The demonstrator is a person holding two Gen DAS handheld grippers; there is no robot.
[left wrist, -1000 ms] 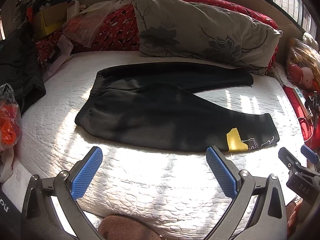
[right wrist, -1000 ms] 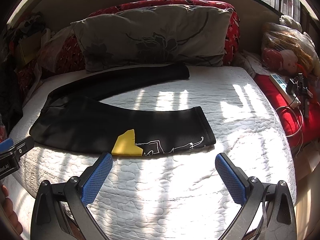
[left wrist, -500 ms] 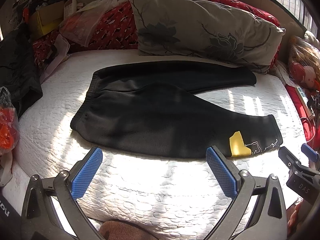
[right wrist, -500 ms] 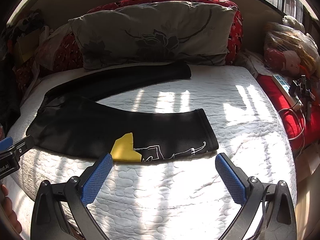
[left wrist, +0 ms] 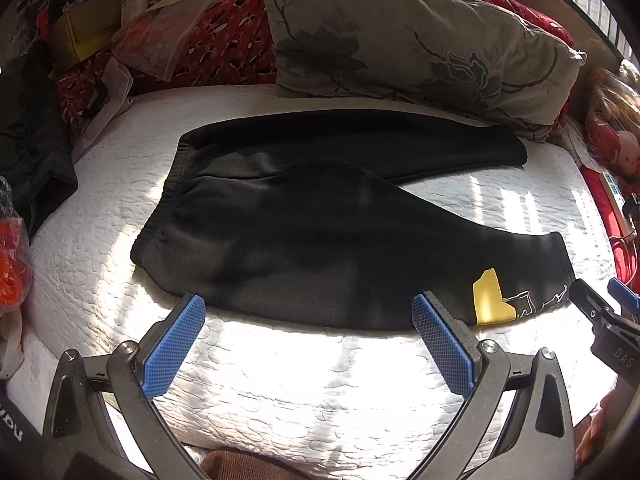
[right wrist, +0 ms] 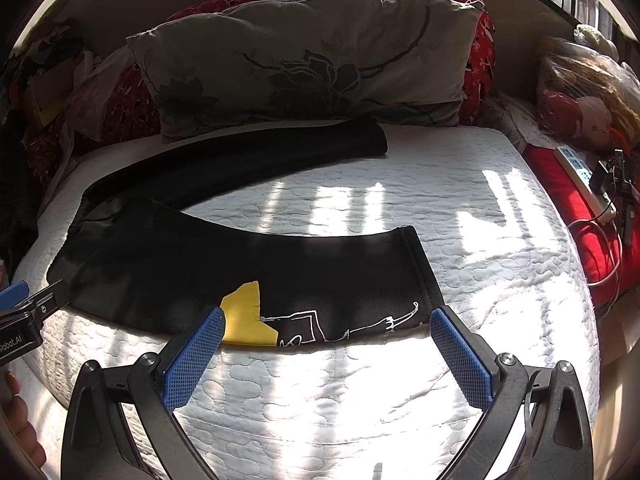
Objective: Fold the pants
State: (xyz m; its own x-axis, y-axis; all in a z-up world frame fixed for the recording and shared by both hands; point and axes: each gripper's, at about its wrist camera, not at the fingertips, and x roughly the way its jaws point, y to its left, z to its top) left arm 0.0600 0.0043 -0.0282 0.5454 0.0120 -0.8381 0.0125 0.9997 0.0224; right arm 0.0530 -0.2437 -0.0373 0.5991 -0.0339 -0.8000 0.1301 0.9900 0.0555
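I see the black fleece pants (left wrist: 320,240) with a yellow patch (right wrist: 246,316) lying flat on the white quilted mattress (left wrist: 320,380) just ahead of my left gripper (left wrist: 308,324) and right gripper (right wrist: 326,334), both spread wide, blue textured pads gripping nothing.

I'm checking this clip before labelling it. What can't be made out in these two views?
- Far leg of the pants: its top edge is lost in the pillow's shadow, right view.
- White print near the cuff: too small to read, left view.
- Clutter by the headboard: blurred.
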